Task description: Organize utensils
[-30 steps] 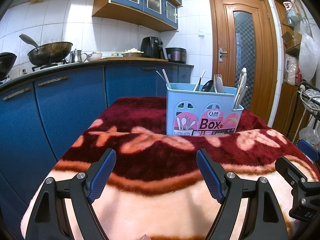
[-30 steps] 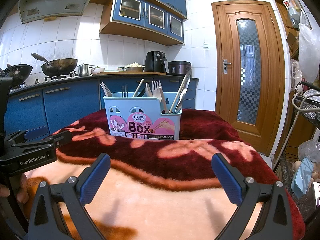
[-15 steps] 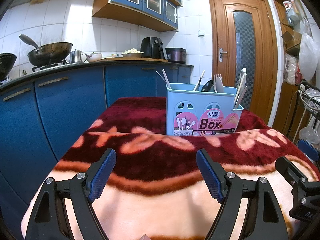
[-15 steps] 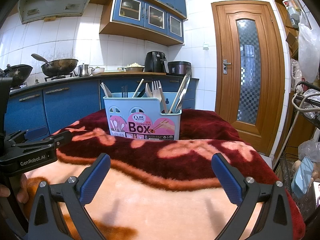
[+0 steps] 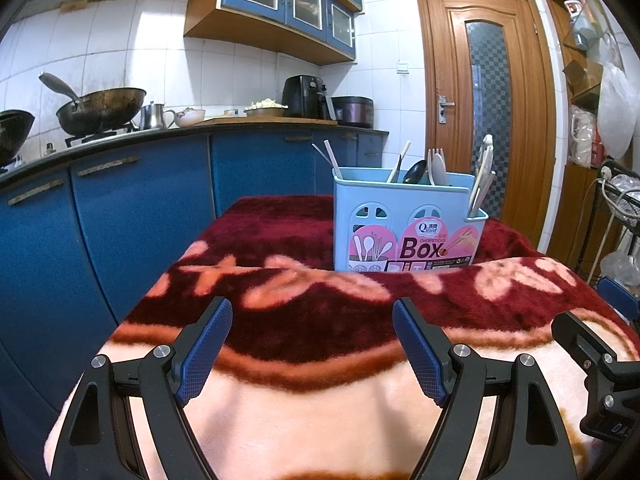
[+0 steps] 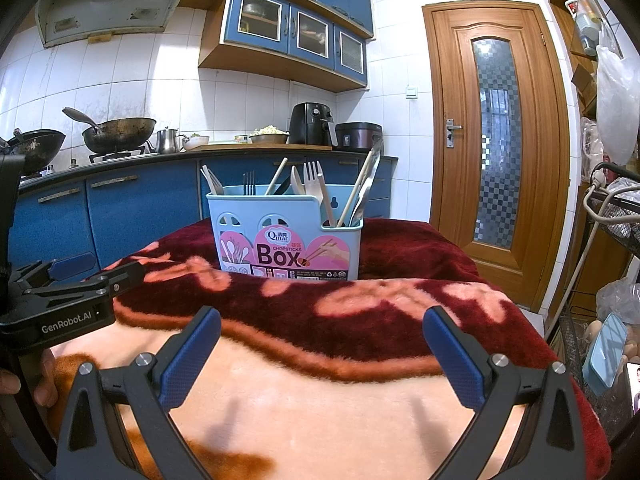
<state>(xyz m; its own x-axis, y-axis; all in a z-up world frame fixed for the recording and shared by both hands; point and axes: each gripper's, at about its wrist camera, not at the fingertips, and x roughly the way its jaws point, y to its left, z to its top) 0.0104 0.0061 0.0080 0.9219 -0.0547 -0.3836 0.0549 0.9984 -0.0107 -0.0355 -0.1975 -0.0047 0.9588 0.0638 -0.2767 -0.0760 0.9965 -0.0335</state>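
— Kitchen setting, with a red and peach blanket [image 5: 304, 408] covering the table. How do the fingers stand?

— Left gripper [image 5: 312, 344] is spread wide with nothing between its blue pads [image 5: 204, 354]. Right gripper [image 6: 320, 354] is likewise spread wide and holds nothing.

— And the utensil box [image 6: 286, 236]?

— Beyond both grippers, upright on the blanket, well apart from the fingers. Forks, spoons and chopsticks [image 6: 312, 184] stand inside the box.

— Behind the box?

— Blue cabinets [image 5: 132, 216], a wok [image 6: 118, 134] on the stove, and a wooden door [image 6: 496, 148] to the box's right.
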